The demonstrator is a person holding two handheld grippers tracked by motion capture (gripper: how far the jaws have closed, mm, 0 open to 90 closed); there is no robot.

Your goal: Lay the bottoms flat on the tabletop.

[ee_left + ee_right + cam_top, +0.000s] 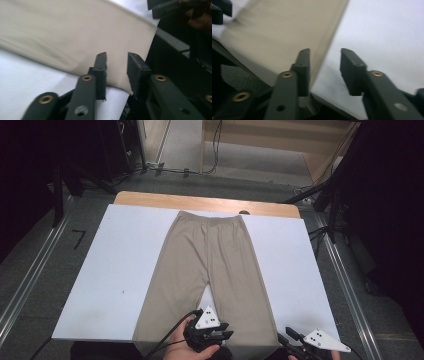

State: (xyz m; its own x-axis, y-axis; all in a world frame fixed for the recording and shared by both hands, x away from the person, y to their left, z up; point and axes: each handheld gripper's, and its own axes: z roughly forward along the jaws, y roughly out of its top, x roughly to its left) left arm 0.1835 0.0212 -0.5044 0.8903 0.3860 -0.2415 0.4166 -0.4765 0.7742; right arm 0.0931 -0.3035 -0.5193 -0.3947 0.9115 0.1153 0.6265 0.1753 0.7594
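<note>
White surface [115, 270] carries beige trousers [210, 265] laid flat, waistband at the far end, both leg hems at the near edge by the jaws. Left gripper [226, 334] held in a hand [187, 347] over the inner edge of the right-hand trouser leg near its hem; in the left gripper view its jaws stand apart, released, with a hem corner of the fabric [75, 37] lying in the gap between them and not pinched. Right gripper [284, 336] at the near right corner, just outside the outer edge of the same leg; in the right gripper view its jaws stand apart, released, the fabric edge [287, 32] running past the left jaw, bare white surface [382, 32] ahead of the right one.
</note>
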